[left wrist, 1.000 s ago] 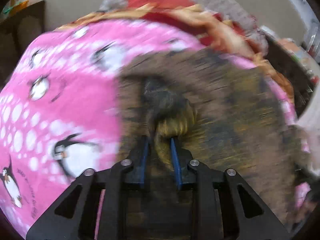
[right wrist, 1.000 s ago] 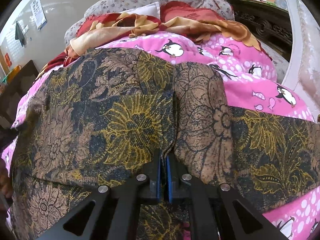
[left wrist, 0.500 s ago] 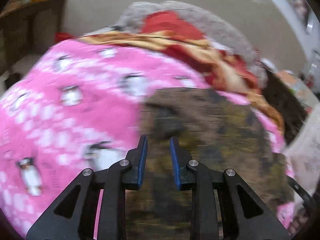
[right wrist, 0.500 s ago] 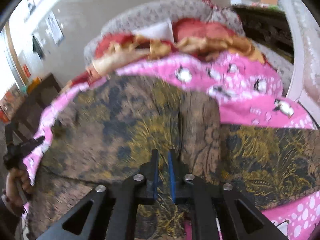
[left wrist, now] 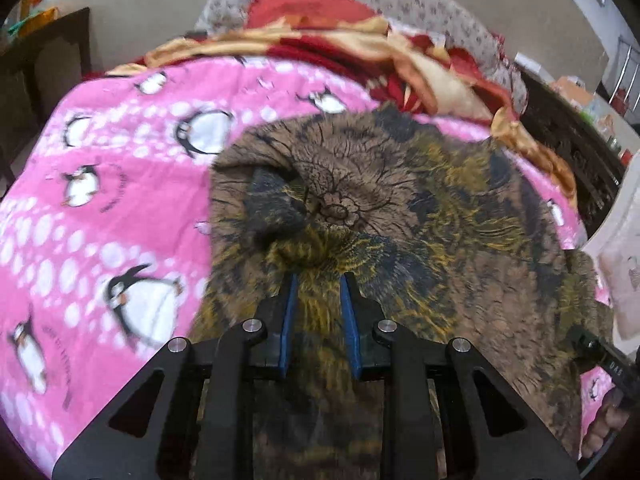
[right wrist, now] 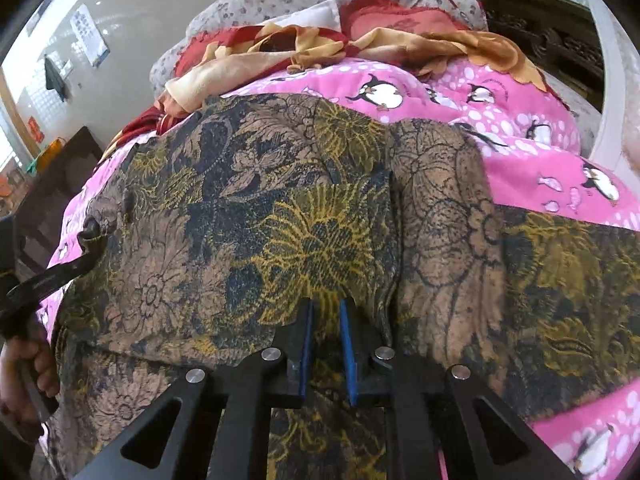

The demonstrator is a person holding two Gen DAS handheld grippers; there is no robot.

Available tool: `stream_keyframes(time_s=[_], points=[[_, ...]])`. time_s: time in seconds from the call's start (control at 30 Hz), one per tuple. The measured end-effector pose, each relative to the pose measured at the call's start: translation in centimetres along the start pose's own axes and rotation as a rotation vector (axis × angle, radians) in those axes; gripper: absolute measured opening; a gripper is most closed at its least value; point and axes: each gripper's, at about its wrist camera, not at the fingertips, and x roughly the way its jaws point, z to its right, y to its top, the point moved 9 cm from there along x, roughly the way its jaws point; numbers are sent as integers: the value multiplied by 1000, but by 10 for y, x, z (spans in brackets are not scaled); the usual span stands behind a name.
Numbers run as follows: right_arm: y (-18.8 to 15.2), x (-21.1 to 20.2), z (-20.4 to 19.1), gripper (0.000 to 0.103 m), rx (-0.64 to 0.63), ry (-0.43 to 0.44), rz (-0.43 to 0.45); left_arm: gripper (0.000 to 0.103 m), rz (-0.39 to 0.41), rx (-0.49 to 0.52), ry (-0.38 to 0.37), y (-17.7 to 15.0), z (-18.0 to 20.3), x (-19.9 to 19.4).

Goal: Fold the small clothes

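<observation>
The penguin blanket [left wrist: 120,208] is smeared by motion blur in the left view, and much of it is covered by the garment [left wrist: 420,220]. The garment's near edge is hidden behind the left gripper [left wrist: 320,284]. The right gripper [left wrist: 600,356] is cut off at the frame edge.

Left hand-held gripper [left wrist: 318,280] fingers parted, tips low. Right hand-held gripper [right wrist: 326,306] fingers parted, narrower gap.
</observation>
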Motion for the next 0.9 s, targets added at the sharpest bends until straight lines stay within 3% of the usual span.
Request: stream_keyframes(time_s=[0.03, 0.1, 0.17, 0.27, 0.43, 0.47, 0.5, 0.57, 0.67, 0.77, 0.9], points=[[2, -5, -8, 12, -16, 13, 27, 22, -3, -12, -14, -8, 0, -4], [-1, -3, -23, 14, -52, 18, 16, 38, -40, -36, -24, -31, -3, -2], [-16, 16, -31, 21, -96, -21, -53, 38, -20, -3, -25, -46, 2, 0], [-17, 16, -32, 28, -115, -53, 12, 38, -11, 34, -3, -50, 4, -7], [-14, 7, -28, 30, -95, -20, -25, 38, 32, 7, 9, -57, 6, -30], [-11, -5, -24, 30, -82, -6, -10, 44, 41, 19, 5, -62, 7, -32], [-9, -22, -17, 30, -69, -3, 29, 56, 44, 43, 10, -69, 8, -30], [-7, -55, 15, 42, -44, -52, 97, 59, 19, 57, 10, -76, 11, -24], [-16, -89, 97, 47, 82, -137, 150, 64, 17, 51, -10, -74, 12, -22], [-43, -117, 201, 47, 391, -101, 191, 65, 20, 52, -13, -75, 13, -22], [-87, -119, 268, 47, 587, -83, 194, 65, 20, 52, -14, -75, 13, -22]])
